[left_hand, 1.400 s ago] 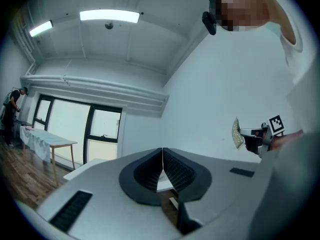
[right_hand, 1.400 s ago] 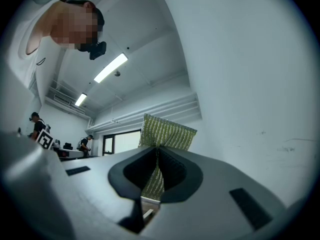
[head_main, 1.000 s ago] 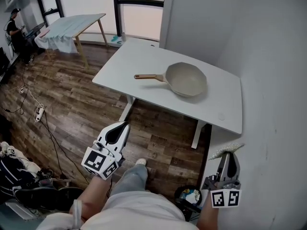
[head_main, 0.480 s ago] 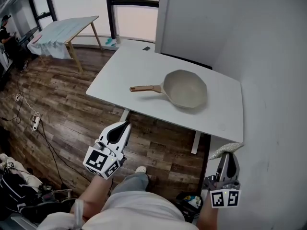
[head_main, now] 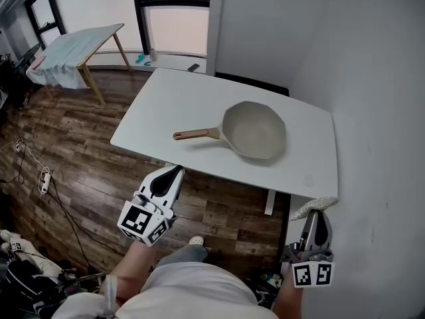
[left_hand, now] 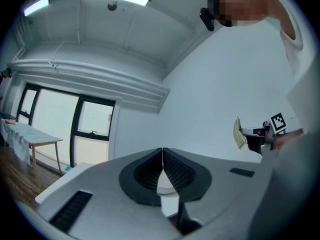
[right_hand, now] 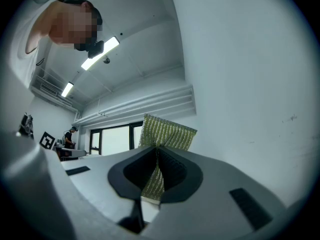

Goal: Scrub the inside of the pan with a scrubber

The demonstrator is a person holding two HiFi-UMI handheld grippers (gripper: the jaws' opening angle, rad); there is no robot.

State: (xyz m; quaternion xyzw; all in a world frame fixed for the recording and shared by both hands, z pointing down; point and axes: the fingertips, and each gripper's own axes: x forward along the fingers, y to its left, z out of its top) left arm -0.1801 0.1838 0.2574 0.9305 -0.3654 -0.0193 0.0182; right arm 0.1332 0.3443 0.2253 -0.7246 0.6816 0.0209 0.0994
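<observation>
Head view showed the pan (head_main: 254,130) resting on the white worktop (head_main: 166,98), handle pointing left, well apart from both grippers. The left gripper (head_main: 174,171) had its fingers together on nothing — the right gripper (head_main: 317,212) had its fingers clamped on the scrubber (head_main: 312,207), which stuck out past their tips.

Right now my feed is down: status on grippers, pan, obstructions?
Left gripper shut, empty. Right gripper shut on yellow-green mesh scrubber. Beige wooden-handled pan on white table, nothing in the way.
</observation>
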